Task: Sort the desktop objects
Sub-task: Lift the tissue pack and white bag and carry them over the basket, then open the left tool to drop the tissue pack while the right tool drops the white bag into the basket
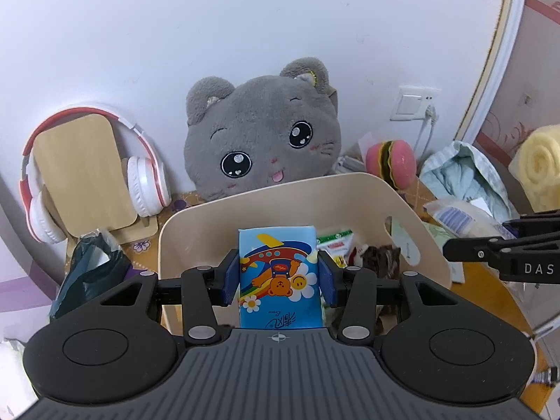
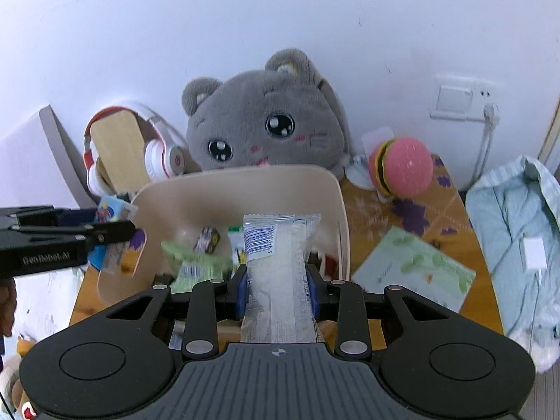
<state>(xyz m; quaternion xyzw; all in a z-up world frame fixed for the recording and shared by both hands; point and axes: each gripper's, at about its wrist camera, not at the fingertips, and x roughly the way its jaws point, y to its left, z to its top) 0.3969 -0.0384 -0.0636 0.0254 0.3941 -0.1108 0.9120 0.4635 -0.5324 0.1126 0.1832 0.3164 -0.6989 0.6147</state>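
My left gripper (image 1: 279, 281) is shut on a blue tissue pack with a cartoon bear (image 1: 279, 273), held above the near rim of a cream plastic bin (image 1: 287, 192). My right gripper (image 2: 277, 288) is shut on a clear snack packet with a barcode (image 2: 276, 266), held over the same cream bin (image 2: 245, 183). The bin holds several small packets, among them a green one (image 2: 190, 257) and a dark one (image 2: 208, 239). The left gripper with its tissue pack shows at the left of the right wrist view (image 2: 108, 232); the right gripper shows at the right edge of the left wrist view (image 1: 504, 252).
A grey cat plush (image 1: 262, 133) leans on the wall behind the bin. White-and-red headphones on a wooden stand (image 1: 80, 171) are at back left, a burger toy (image 2: 402, 168) at back right. A green booklet (image 2: 413, 273) and a light blue cloth (image 2: 518, 238) lie right.
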